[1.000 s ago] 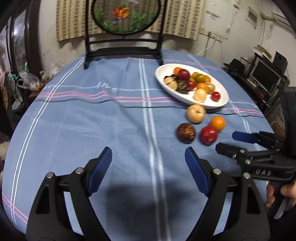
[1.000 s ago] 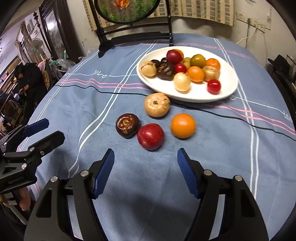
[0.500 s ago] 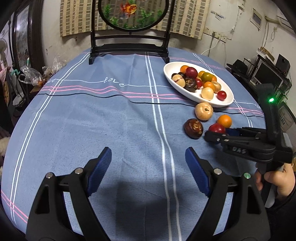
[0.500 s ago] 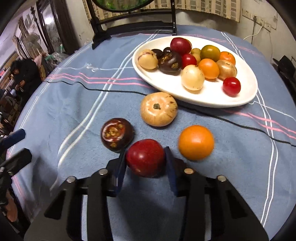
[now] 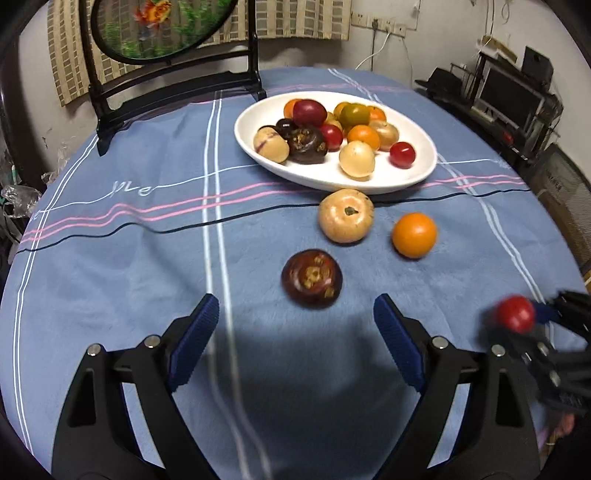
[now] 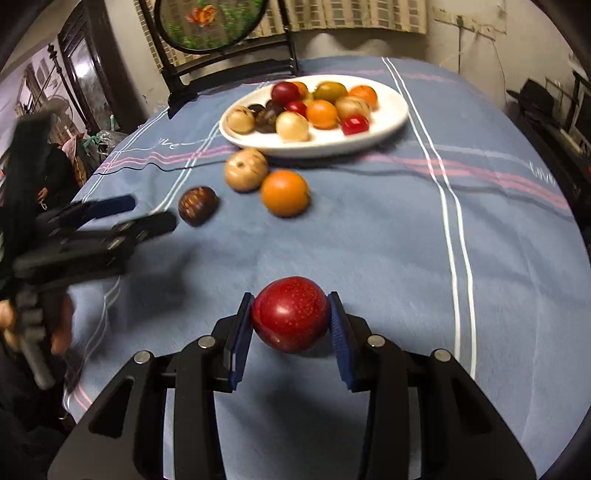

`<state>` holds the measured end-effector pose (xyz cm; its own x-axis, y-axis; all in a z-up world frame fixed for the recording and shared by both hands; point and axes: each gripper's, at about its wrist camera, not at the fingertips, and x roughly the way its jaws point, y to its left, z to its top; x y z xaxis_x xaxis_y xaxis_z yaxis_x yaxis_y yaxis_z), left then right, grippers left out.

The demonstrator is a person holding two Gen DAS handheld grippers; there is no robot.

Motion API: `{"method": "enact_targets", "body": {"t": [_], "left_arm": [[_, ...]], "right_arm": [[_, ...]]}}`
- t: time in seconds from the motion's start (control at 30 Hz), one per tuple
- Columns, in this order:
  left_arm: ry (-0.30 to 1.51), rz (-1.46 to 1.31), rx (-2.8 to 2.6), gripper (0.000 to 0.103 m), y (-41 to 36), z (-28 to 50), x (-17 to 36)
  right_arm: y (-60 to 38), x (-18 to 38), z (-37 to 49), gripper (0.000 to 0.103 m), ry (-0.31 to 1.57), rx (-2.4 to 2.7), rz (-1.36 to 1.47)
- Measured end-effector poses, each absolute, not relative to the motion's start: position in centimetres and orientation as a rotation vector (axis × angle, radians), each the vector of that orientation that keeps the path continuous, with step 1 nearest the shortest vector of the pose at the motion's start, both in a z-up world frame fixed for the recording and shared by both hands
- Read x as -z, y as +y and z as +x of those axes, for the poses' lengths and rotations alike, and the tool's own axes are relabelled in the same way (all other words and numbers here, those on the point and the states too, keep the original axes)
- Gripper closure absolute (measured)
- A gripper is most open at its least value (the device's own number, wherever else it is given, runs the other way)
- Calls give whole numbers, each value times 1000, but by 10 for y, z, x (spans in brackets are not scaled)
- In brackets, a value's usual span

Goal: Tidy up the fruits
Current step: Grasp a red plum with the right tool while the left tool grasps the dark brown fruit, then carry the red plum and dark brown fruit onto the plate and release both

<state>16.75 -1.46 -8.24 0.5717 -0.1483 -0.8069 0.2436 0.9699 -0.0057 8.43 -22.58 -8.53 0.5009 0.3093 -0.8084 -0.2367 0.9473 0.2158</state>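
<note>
My right gripper (image 6: 291, 314) is shut on a red plum (image 6: 290, 314) and holds it above the blue cloth; it also shows in the left wrist view (image 5: 515, 314). My left gripper (image 5: 295, 321) is open and empty, just short of a dark mangosteen (image 5: 311, 277). A tan fruit (image 5: 346, 215) and an orange (image 5: 414, 235) lie on the cloth beyond it. A white oval plate (image 5: 410, 173) behind them holds several fruits. The left gripper (image 6: 147, 212) shows in the right wrist view near the mangosteen (image 6: 198, 205).
A dark wooden stand with a round painted screen (image 5: 162, 33) stands at the table's far edge. The blue striped tablecloth (image 5: 129, 240) covers the round table. Shelves with electronics (image 5: 517, 92) stand off to the right.
My right gripper has lifted the red plum off the cloth and drawn it back to the right. My left gripper has moved forward toward the mangosteen.
</note>
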Motion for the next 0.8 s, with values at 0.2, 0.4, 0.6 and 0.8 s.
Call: {"method": "enact_targets", "body": {"t": [0.2, 0.4, 0.6, 0.8], "left_arm": [[954, 130, 203, 22, -30, 186, 96], [973, 145, 216, 50, -36, 192, 108], [975, 126, 253, 60, -37, 187, 105], [940, 43, 296, 61, -26, 157, 81]], "right_arm": [[-231, 91, 88, 63, 994, -372, 108], [-231, 92, 90, 63, 999, -382, 115], [-229, 91, 91, 63, 1001, -371, 117], [-222, 87, 90, 63, 991, -366, 114]]}}
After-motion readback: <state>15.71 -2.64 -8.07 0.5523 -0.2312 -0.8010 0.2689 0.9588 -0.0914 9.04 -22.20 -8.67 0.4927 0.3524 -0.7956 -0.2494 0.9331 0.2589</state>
